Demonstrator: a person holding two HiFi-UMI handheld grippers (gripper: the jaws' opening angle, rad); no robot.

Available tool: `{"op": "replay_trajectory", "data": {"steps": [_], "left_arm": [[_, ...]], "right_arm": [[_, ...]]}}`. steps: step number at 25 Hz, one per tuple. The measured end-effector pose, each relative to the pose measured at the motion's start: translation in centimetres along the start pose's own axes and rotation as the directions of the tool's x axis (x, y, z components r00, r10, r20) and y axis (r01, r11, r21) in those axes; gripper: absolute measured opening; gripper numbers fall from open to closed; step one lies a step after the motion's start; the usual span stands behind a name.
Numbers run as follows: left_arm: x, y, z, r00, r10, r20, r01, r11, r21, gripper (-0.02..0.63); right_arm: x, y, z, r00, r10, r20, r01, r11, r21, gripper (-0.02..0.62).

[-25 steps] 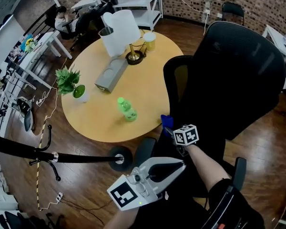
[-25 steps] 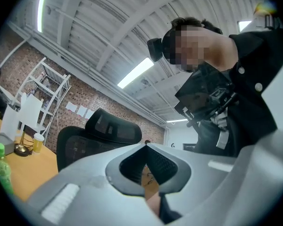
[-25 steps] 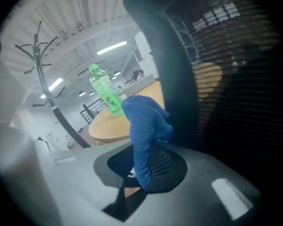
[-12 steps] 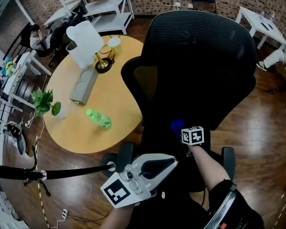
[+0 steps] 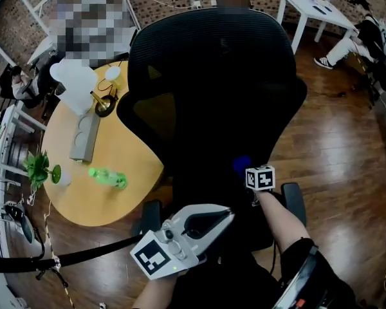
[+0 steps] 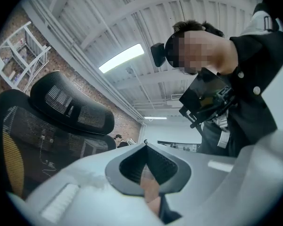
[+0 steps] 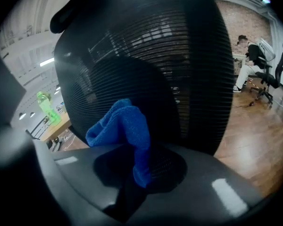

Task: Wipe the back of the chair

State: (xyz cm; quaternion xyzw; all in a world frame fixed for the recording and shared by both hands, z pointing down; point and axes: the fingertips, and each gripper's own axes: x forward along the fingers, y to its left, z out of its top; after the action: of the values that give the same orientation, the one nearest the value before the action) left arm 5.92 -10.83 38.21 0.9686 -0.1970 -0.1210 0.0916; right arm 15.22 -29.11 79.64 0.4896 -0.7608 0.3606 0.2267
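Change: chair back (image 5: 212, 76) swung to 12 o'clock.
My right tongs (image 7: 140, 166): pinching blue cloth (image 7: 125, 126), wipe-ready.
Left tongs (image 6: 146, 147): closed, empty.

- We count one big black mesh chair (image 5: 212, 76) right in front of us.
- One blue cloth (image 7: 125, 131).
- One green bottle (image 5: 107, 177).
- One round wooden table (image 5: 125, 156).
- One potted plant (image 5: 40, 168).

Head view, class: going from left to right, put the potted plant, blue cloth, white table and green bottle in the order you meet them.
In order: potted plant → green bottle → blue cloth → white table.
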Motion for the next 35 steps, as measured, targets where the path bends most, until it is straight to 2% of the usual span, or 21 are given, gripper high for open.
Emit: {"op": "replay_trajectory", "data": {"steps": [7,13,17,19,23,27,31,35], "left_arm": [[1.2,-0.9,-0.1,0.997,-0.08,-0.011,0.08,0.997,-0.004,0.005],[0.6,-1.4,0.1,0.995,-0.101,-0.009,0.1,0.995,-0.02,0.005],[-1.2,-1.2,0.4,0.997,-0.075,-0.021,0.075,0.997,-0.027,0.005],[-2.5,-0.8,0.7,0.999,-0.048,-0.02,0.047,0.999,-0.024,0.005],[-6.0,0.3,1.3,0.999,0.037,-0.026,-0.037,0.999,-0.012,0.005],[-9.8,1.2,2.0,0.992,0.125,-0.02,-0.125,0.992,0.004,0.005],[-13.2,1.5,2.7,0.979,0.204,-0.007,-0.204,0.979,0.018,0.005],[-16.4,1.5,3.3,0.96,0.28,0.007,-0.281,0.959,0.028,0.005]], "right_arm": [[-3.2,-6.2,-1.1,0.984,-0.176,0.026,0.171,0.975,0.141,0.054],[-5.2,-8.9,-4.0,0.958,-0.288,-0.002,0.278,0.924,0.261,0.054],[-5.0,-8.6,-5.2,0.943,-0.334,-0.003,0.31,0.871,0.38,0.054],[-3.7,-7.3,-5.5,0.951,-0.309,-0.015,0.289,0.87,0.4,0.054],[0.1,-1.7,-5.5,0.978,-0.205,-0.046,0.208,0.914,0.35,0.054],[4.3,5.6,-5.5,0.993,-0.097,-0.071,0.113,0.954,0.277,0.054],[7.9,13.0,-5.5,0.995,0.005,-0.1,0.015,0.979,0.202,0.054],[10.1,19.0,-5.7,0.987,0.081,-0.138,-0.063,0.99,0.129,0.054]]}}
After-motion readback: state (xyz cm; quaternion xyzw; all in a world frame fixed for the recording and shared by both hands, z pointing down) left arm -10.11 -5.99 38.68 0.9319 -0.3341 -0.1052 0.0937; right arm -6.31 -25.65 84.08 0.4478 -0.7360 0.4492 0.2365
